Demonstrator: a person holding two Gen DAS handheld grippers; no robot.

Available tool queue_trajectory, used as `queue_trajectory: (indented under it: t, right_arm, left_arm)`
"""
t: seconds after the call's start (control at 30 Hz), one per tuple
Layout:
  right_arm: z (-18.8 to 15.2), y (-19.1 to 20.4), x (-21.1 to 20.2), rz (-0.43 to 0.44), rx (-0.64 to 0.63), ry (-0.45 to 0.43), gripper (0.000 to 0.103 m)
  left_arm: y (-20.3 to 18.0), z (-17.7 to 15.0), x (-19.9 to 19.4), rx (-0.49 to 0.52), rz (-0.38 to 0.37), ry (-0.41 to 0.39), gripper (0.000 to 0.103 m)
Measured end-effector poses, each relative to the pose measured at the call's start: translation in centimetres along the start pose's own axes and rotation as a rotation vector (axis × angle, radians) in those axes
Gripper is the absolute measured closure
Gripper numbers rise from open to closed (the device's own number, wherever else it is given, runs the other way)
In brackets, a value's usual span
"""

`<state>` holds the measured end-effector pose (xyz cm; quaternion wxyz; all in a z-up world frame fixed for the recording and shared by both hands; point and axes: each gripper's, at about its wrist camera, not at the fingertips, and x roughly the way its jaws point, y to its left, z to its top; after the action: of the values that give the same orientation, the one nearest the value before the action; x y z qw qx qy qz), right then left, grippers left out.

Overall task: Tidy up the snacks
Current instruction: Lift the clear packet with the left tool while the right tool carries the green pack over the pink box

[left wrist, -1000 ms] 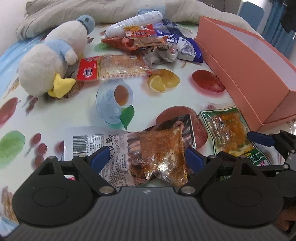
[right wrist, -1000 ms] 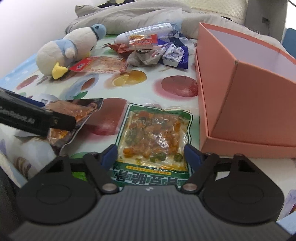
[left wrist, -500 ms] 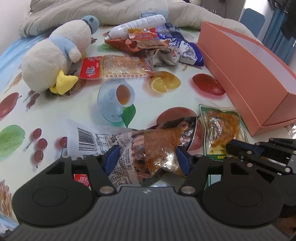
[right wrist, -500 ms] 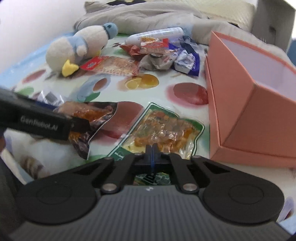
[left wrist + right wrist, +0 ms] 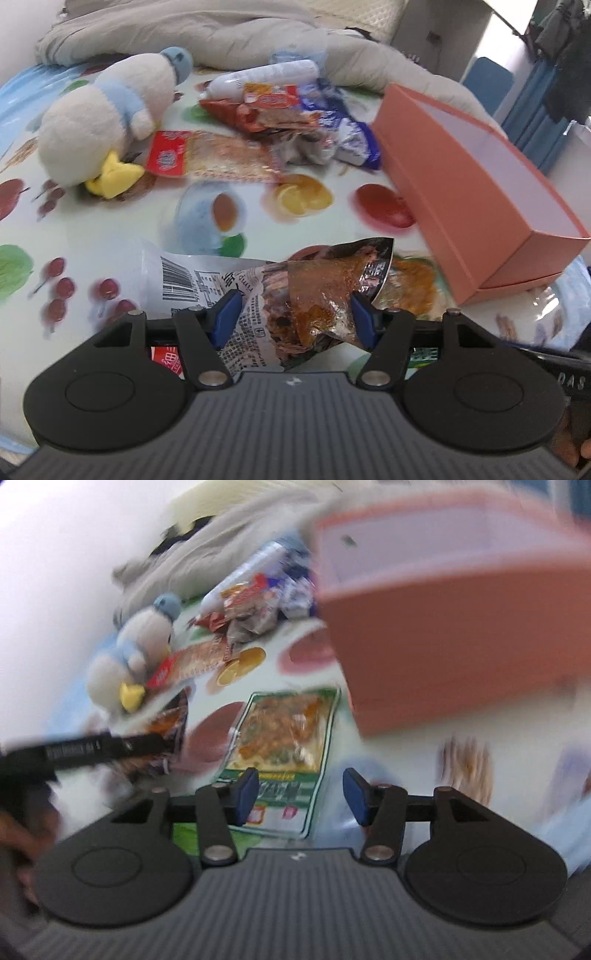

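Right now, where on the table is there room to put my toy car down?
Free: the patch between the plush duck, the red snack pack and the barcode packet; also between the red pack and the orange box. Crowded: the snack pile at the back and beside the green packet.

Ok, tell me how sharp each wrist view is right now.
Left wrist view: mild blur on the far snacks, but the packet in the left gripper reads clearly. Right wrist view: heavy motion smear, with the box and plush streaked; only the right gripper itself is crisp.
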<state>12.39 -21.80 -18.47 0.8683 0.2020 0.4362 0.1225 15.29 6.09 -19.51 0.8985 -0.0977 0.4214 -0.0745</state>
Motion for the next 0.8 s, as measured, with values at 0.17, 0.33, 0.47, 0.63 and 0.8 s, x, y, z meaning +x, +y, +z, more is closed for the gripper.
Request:
queue_trajectory:
  t: [0.17, 0.33, 0.47, 0.63, 0.8]
  right_arm:
    - [0.2, -1.4, 1.2, 0.067, 0.104, 0.032, 0.05]
    - [1.0, -2.0, 2.5, 0.127, 0.182, 0.077, 0.051]
    - [1.4, -3.3, 3.5, 0.218, 0.32, 0.098, 0.052]
    - [1.9, -2.2, 4.5, 0.23, 0.316, 0.105, 0.053]
    - [2.3, -0.8, 5.9, 0.182, 0.261, 0.108, 0.067]
  left_arm:
    - [-1.8, -0.2, 1.3, 0.046, -0.03, 0.032, 0.035]
    - [-3.0, -1.5, 2.6, 0.148, 0.008, 0.049, 0.035]
    - [-3.1, -1.6, 2.7, 0.161, 0.014, 0.049, 0.034]
    - [-2.9, -1.4, 2.7, 0.158, 0.01, 0.051, 0.034]
    - [-3.0, -1.6, 2.7, 0.162, 0.012, 0.046, 0.034]
